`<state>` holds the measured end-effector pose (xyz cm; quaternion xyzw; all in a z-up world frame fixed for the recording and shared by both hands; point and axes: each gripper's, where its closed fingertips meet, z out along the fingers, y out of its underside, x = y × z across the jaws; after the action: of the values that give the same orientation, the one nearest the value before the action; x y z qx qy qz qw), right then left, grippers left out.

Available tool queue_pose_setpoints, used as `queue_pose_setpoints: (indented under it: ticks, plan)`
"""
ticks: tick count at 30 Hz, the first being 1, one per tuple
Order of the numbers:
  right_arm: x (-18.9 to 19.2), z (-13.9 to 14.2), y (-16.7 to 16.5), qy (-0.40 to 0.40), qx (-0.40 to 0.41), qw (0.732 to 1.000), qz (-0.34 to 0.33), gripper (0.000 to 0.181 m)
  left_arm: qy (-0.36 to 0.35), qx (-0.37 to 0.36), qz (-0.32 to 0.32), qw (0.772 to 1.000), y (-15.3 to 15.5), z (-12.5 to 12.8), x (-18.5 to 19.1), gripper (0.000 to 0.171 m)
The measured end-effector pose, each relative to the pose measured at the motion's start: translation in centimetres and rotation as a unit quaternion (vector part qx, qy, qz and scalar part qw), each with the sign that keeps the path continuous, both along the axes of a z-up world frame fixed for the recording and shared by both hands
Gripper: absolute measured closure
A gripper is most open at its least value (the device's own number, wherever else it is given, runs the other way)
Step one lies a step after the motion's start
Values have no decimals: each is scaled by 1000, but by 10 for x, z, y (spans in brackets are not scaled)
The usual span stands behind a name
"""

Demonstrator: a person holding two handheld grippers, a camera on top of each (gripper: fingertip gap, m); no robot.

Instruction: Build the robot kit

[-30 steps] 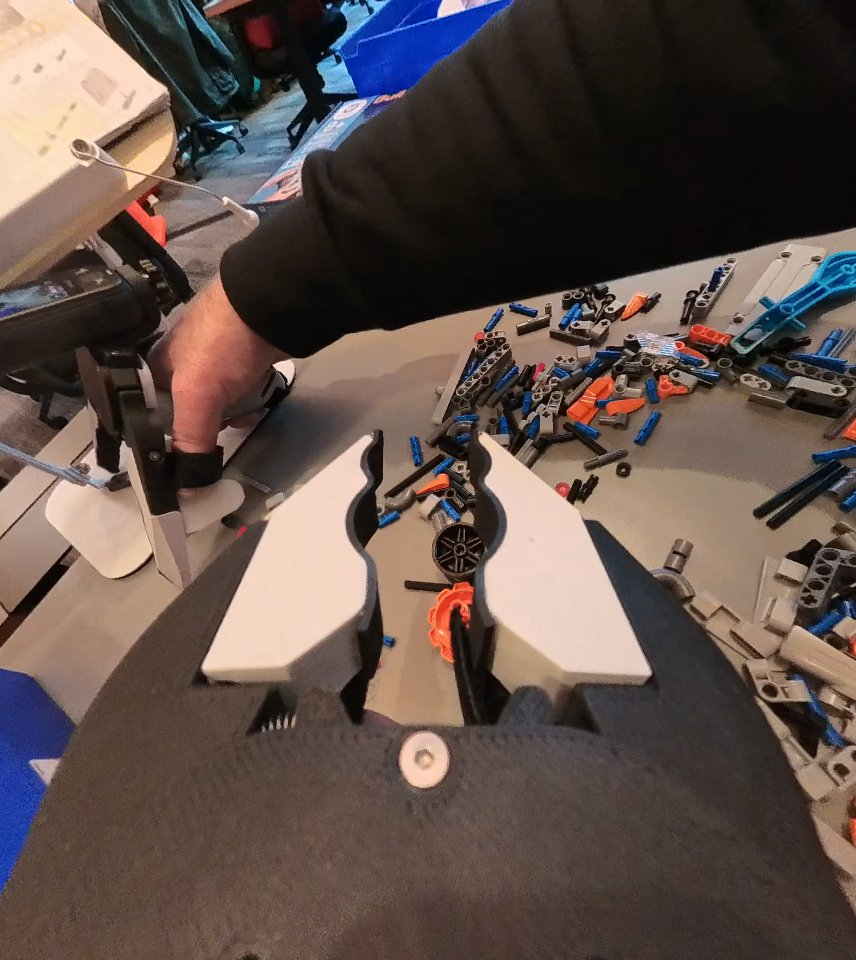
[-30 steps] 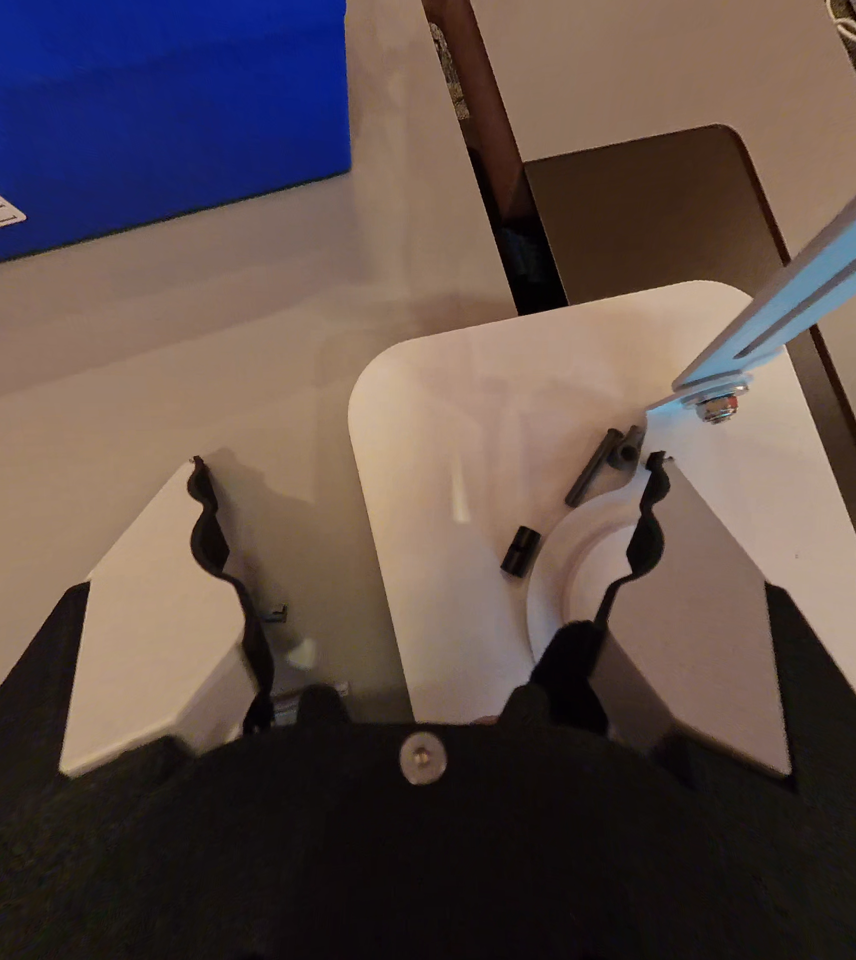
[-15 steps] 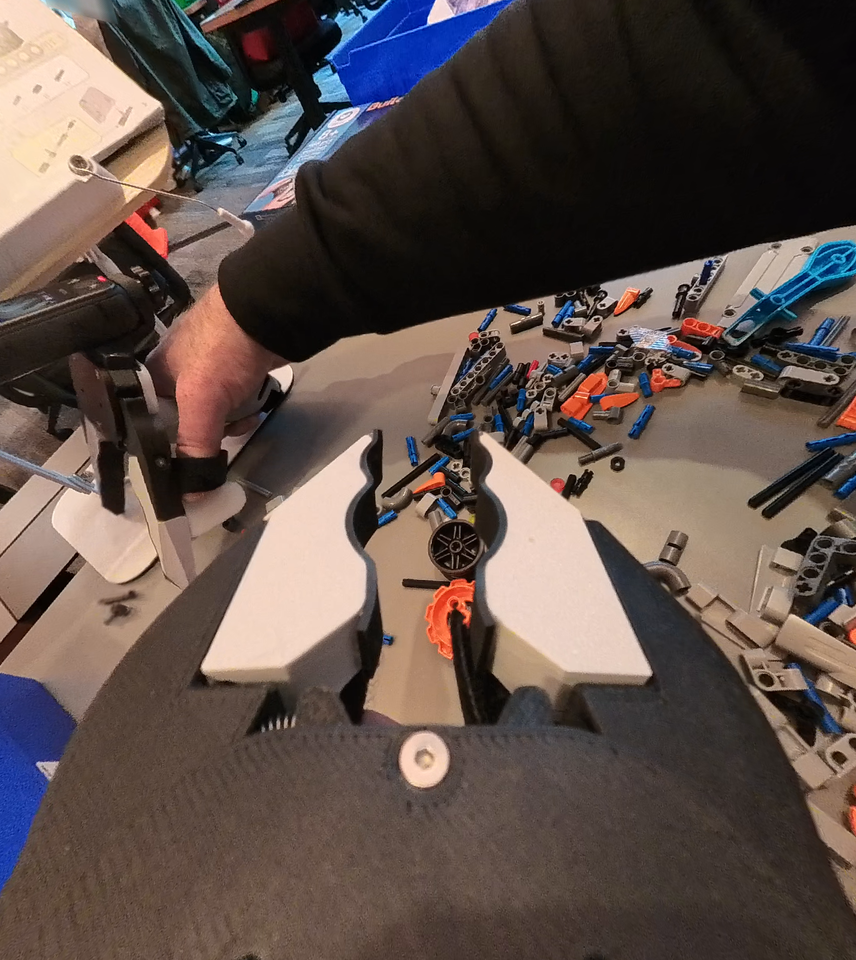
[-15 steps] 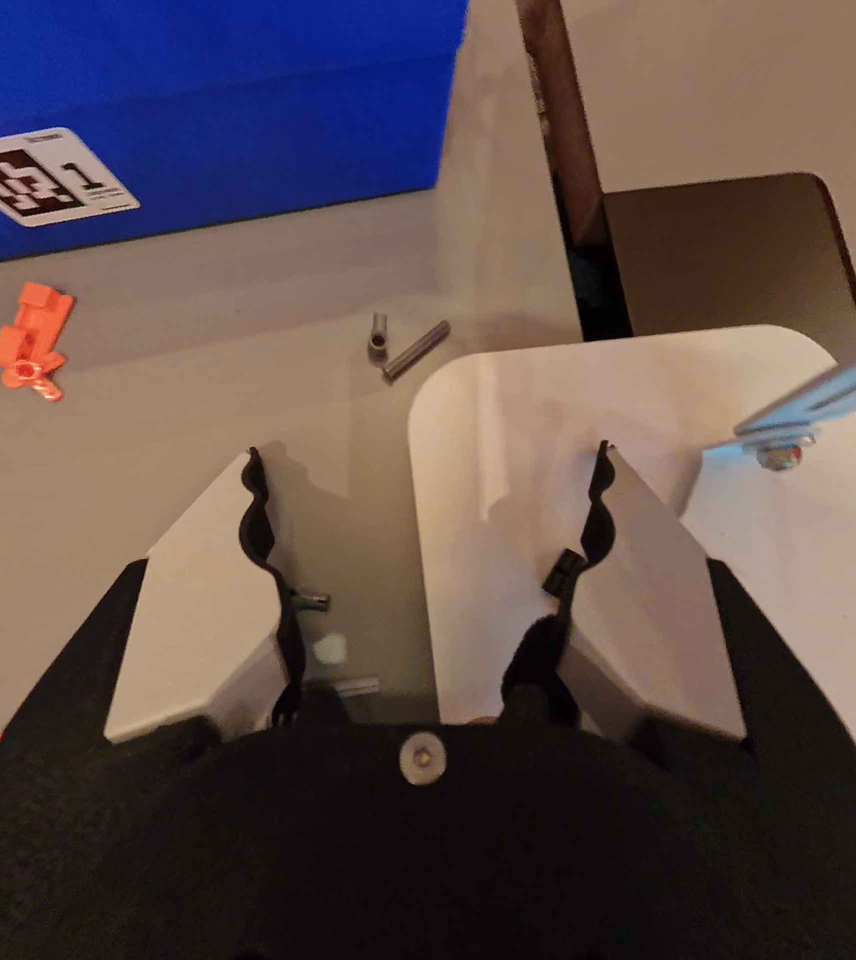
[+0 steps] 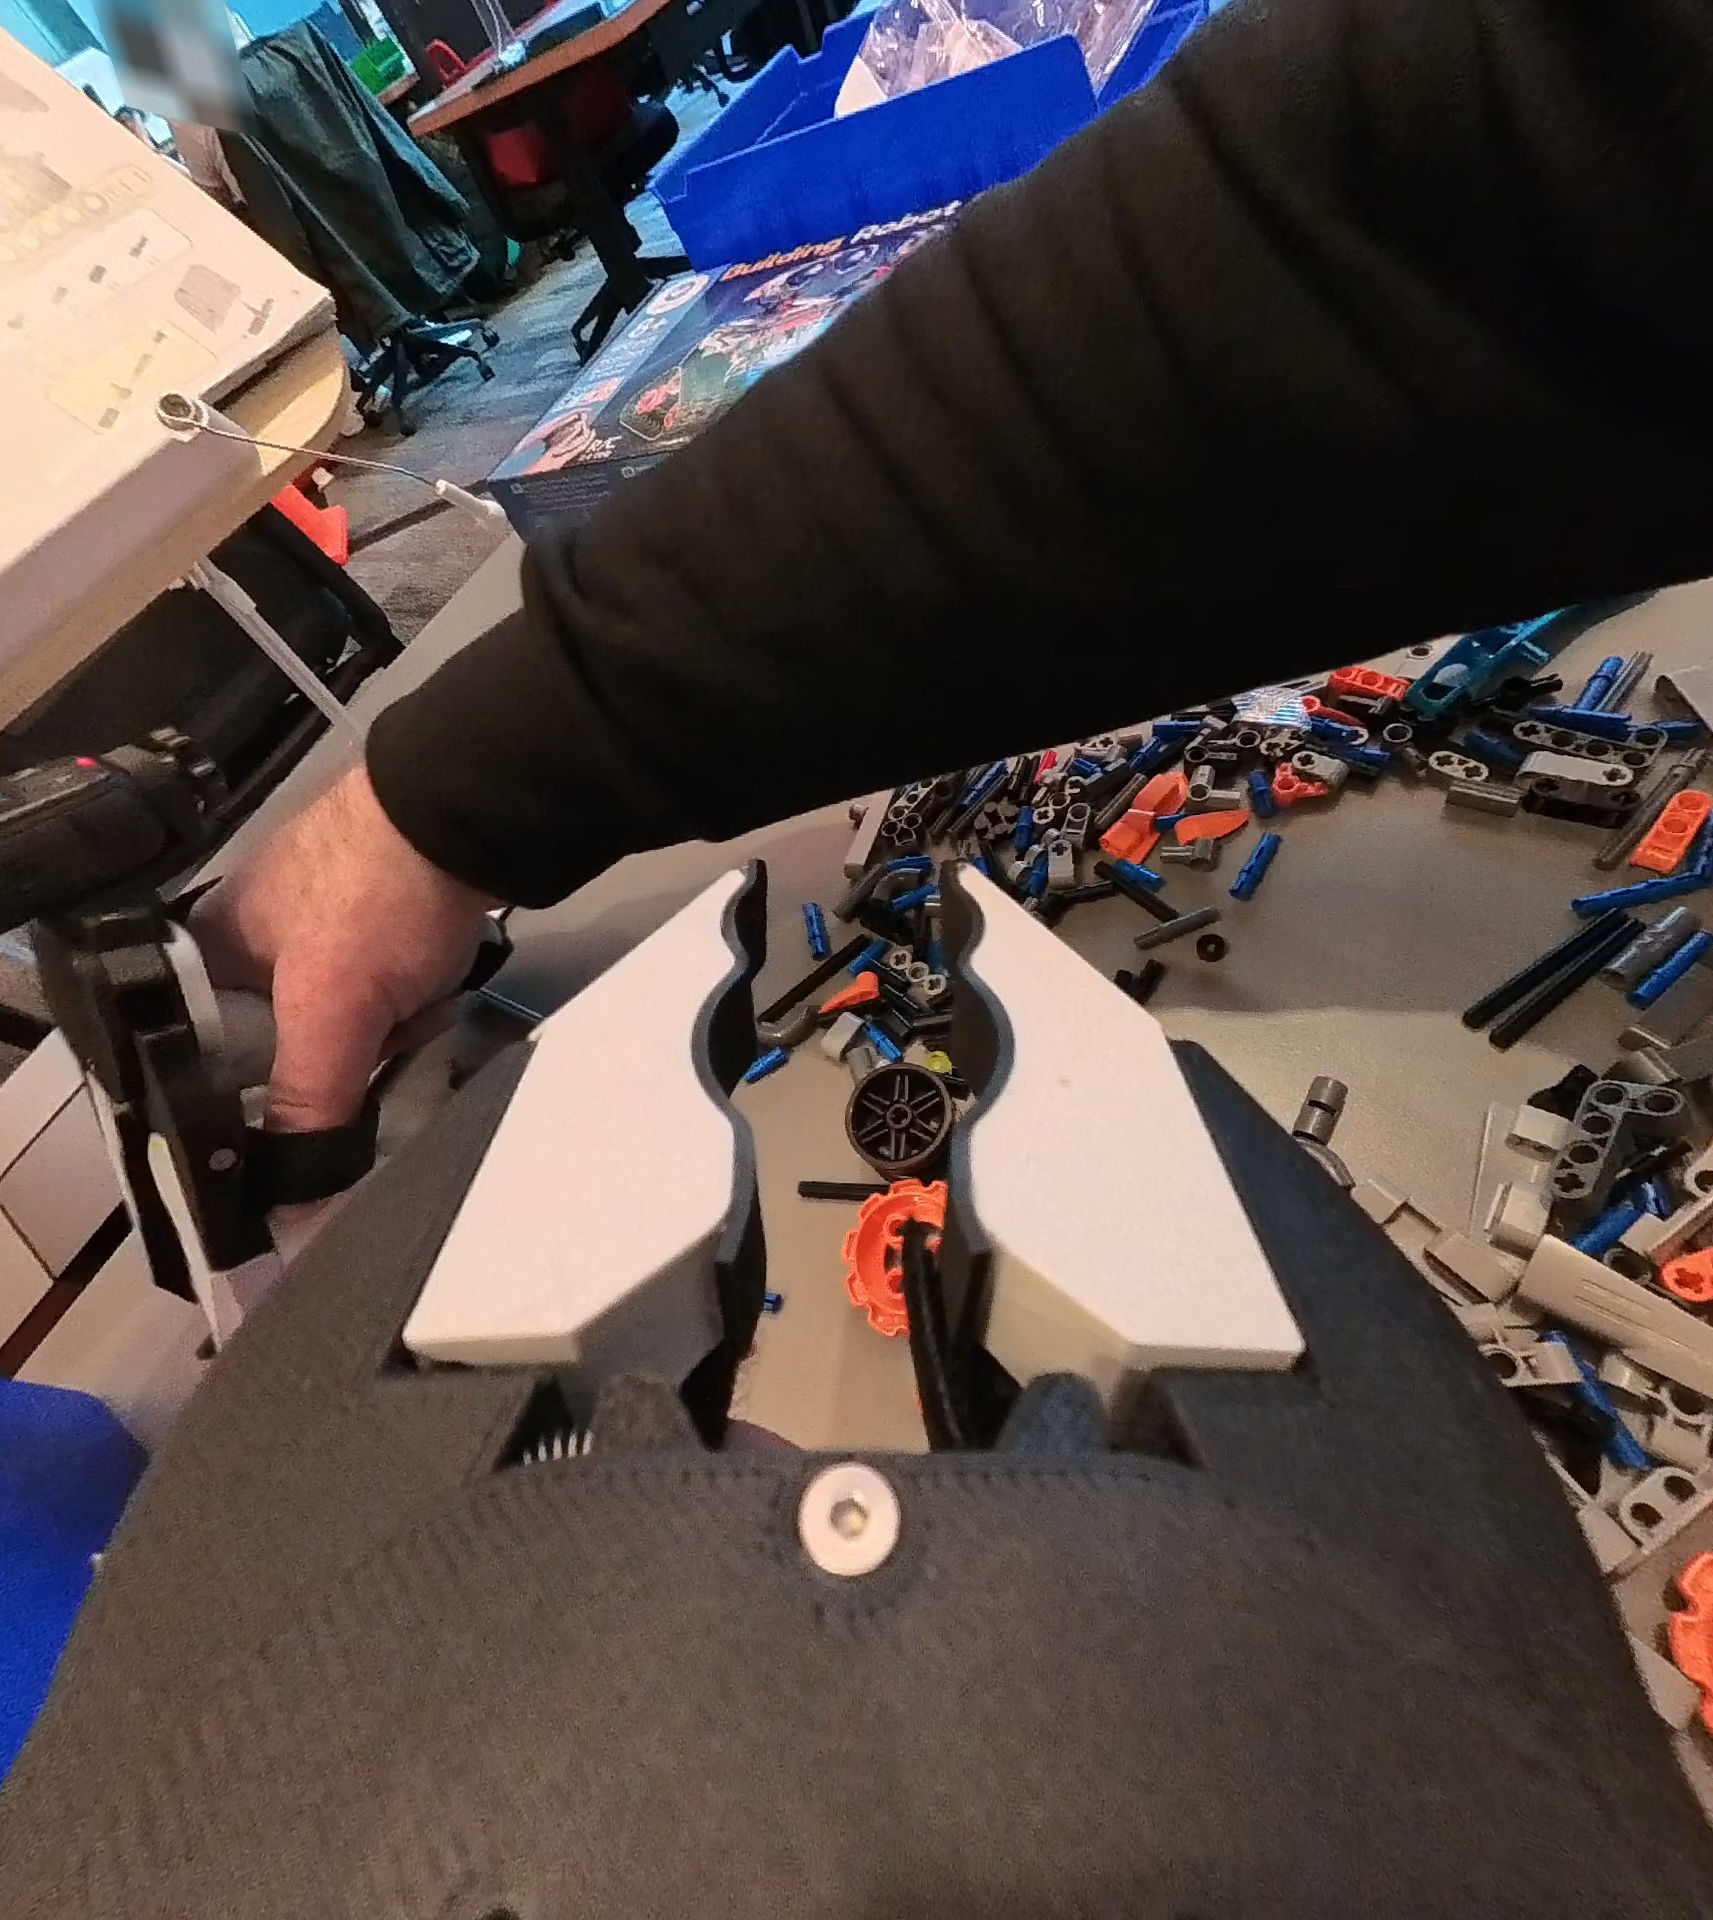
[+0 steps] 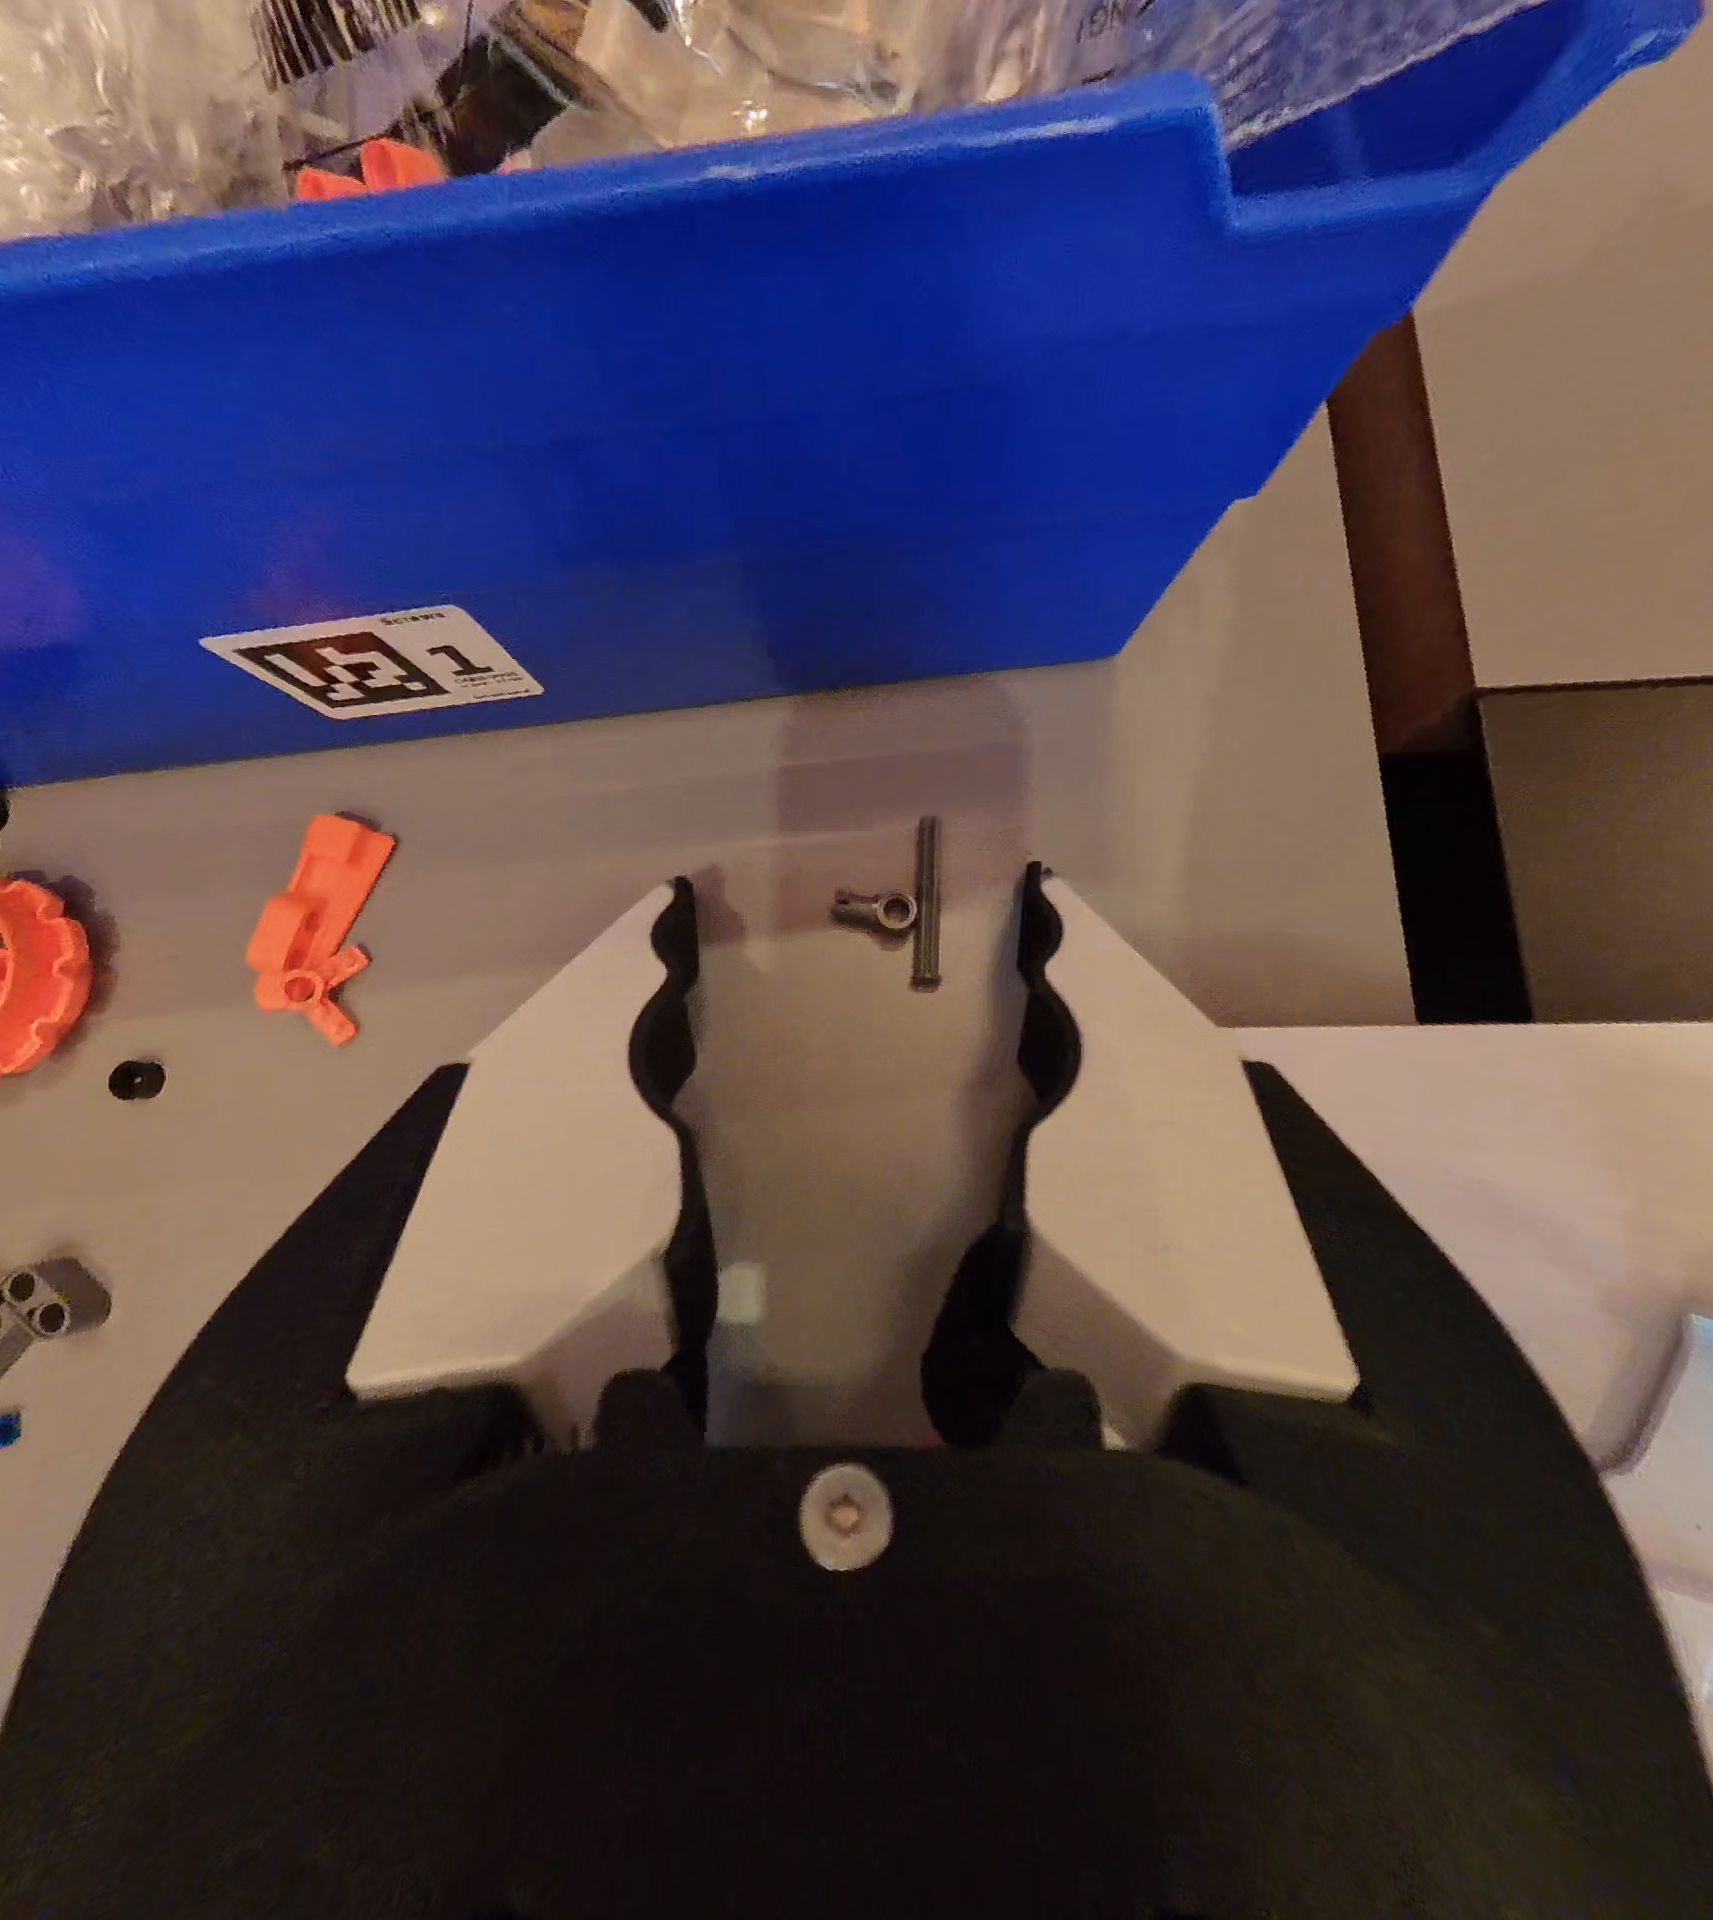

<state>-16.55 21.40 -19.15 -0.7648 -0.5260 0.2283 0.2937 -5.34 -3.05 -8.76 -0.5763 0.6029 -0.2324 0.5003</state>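
My right gripper stands open and empty over the table, and a careless closing could nudge the small grey connector and grey axle pin, which lie loose and touching just past my fingertips, slightly right of centre. Beyond them sits the blue bin. My left gripper is parted too, holding nothing, above a black wheel hub and an orange gear.
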Motion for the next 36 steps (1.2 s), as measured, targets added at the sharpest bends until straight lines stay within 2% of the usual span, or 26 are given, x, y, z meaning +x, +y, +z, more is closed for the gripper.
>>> queue_pose_setpoints:
  ticks: [3,6,10,18,25,30,31,33,34,36]
  plan:
    - [0,0,-5,3,10,1000,12,129,-2,-2,-1,1000,-1,1,0,141]
    - [-4,0,-14,5,15,999,36,153,0,2,-2,1000,-2,0,1,141]
    - [-4,0,-22,10,15,999,51,172,2,3,-2,1000,-2,-1,2,141]
    - [1,0,-53,-11,-1,996,91,174,8,11,-13,1000,-9,-3,4,142]
    - [36,-1,-122,-66,-31,988,139,174,7,18,-46,999,-28,0,8,141]
    - [56,-2,-186,-83,-59,978,182,173,11,27,-66,997,-41,-1,12,141]
    - [58,-1,-193,-83,-61,977,185,163,10,25,-70,997,-43,-1,13,140]
    - [60,7,-189,-69,-51,982,167,157,12,26,-74,997,-46,-3,14,141]
    - [59,14,-176,-48,-33,987,147,156,12,27,-75,997,-47,-3,15,141]
    - [65,25,-134,-18,3,997,73,141,10,31,-77,996,-49,-2,15,140]
